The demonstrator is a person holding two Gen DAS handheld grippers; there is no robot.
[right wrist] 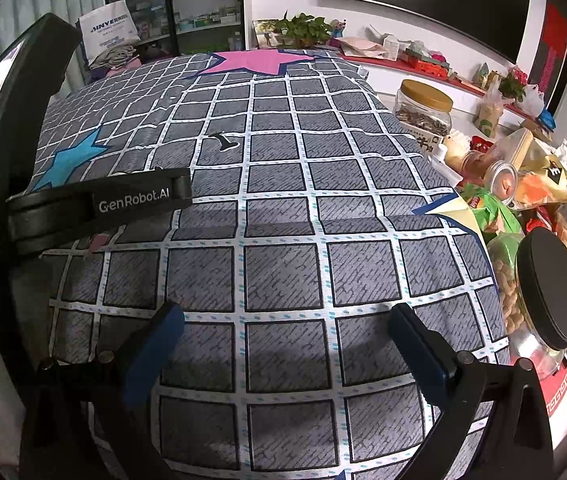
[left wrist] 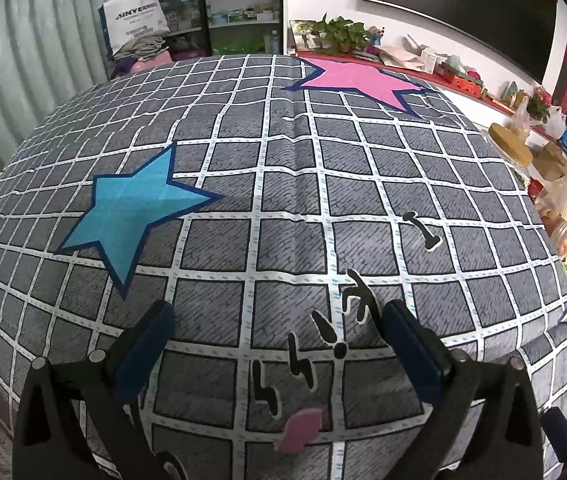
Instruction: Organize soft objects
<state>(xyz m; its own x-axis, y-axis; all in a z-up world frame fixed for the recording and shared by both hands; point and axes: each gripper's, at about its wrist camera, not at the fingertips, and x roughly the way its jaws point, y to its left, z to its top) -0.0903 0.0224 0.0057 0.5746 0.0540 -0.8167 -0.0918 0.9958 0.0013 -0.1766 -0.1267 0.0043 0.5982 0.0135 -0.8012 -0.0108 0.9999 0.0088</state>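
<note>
Although both pairs of tongs are spread wide and pinch nothing, the left gripper (left wrist: 279,316) and the right gripper (right wrist: 285,316) hang just above the folded quilt (left wrist: 283,184), which fills the middle of both wrist views and lies flat on the table with its far end toward the shelving. Judging from how it lies, the folding looks largely done: the quilt forms a plump, rounded rectangle with tidy edges and only light creases, so what is left may be a last smoothing, a further fold, or carrying it off; the pictures cannot settle which. Its cover is a woven cotton-like cloth, matte grey squares with fine dark hatching, crossed by white bands dotted in pale blue. A blue star (left wrist: 131,216) and a pink star (left wrist: 357,78) are printed on it, along with black cartoon strokes near the left tongs. Its soft, padded bulk should give under pressure and sag if lifted by one edge. Hard, smooth things crowd its right side: a clear jar of sunflower seeds (right wrist: 423,114) with a tan lid, a jar of peanuts (right wrist: 531,300) with a black lid, and crinkly snack bags (right wrist: 491,212).
</note>
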